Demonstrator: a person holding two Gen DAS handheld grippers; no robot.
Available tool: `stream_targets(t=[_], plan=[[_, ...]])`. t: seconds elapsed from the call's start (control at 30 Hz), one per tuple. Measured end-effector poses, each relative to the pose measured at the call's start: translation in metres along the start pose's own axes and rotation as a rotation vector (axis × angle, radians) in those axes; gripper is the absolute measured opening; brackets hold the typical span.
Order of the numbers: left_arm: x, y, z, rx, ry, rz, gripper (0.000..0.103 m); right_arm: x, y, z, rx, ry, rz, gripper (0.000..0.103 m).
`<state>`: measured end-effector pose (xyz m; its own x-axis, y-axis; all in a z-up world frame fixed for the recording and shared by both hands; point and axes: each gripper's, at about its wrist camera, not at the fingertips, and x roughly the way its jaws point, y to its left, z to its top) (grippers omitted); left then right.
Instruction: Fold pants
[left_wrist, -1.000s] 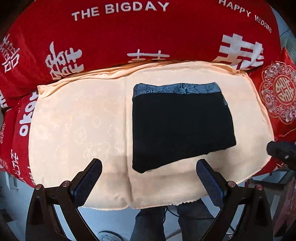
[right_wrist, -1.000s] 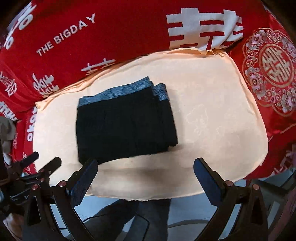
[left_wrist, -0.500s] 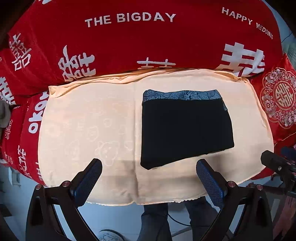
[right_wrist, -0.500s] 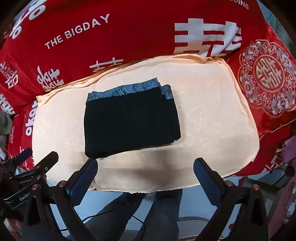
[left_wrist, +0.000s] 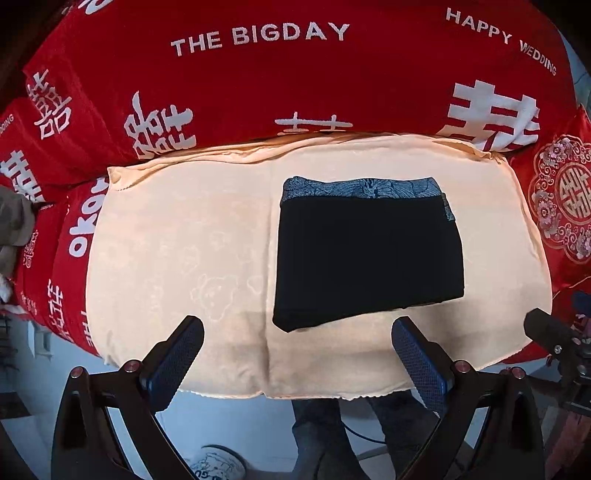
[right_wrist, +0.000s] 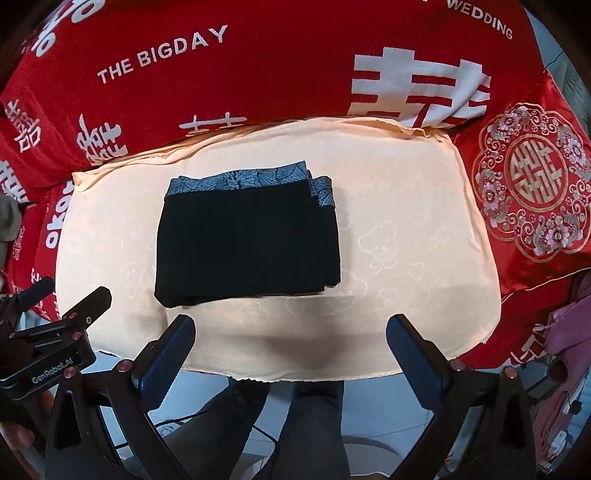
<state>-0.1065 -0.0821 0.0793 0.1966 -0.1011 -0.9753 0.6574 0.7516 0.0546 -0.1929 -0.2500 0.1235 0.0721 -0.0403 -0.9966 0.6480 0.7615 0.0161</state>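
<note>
pants (left_wrist: 367, 254) lie folded in a flat rectangle on the cushion (left_wrist: 177, 236) (patterned waistband toward the backrest). left tongs (left_wrist: 295, 360) and right tongs (right_wrist: 290, 356) hover near the cushion's front edge, wide apart, holding nothing; folding appears complete.

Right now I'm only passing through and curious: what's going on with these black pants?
A person holds two grippers. The black pants lie folded into a compact rectangle on the peach cushion, patterned waistband at the far edge. The left gripper and right gripper hover open at the near edge, touching nothing.
</note>
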Motion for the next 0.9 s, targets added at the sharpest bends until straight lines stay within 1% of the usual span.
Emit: stream_targets(t=[0.2,0.53,0.63,0.9], plan=[[-0.0013,-0.0046,-0.0018,0.01,0.013,0.01,0.102,0.0042,-0.0043,0.0027,0.001,0.008,0.007,0.103],[-0.0067,-0.0042,0.0008,0.02,0.006,0.004,0.102,0.0063,0.0006,0.0017,0.001,0.009,0.014,0.103],[-0.0083,-0.005,0.0006,0.022,-0.004,0.022,0.102,0.0062,0.0012,0.0015,0.004,0.008,0.015,0.103],[-0.0099,-0.0037,0.0009,0.022,-0.012,0.024,0.102,0.0056,0.0049,0.0023,-0.009,0.007,0.004,0.103]])
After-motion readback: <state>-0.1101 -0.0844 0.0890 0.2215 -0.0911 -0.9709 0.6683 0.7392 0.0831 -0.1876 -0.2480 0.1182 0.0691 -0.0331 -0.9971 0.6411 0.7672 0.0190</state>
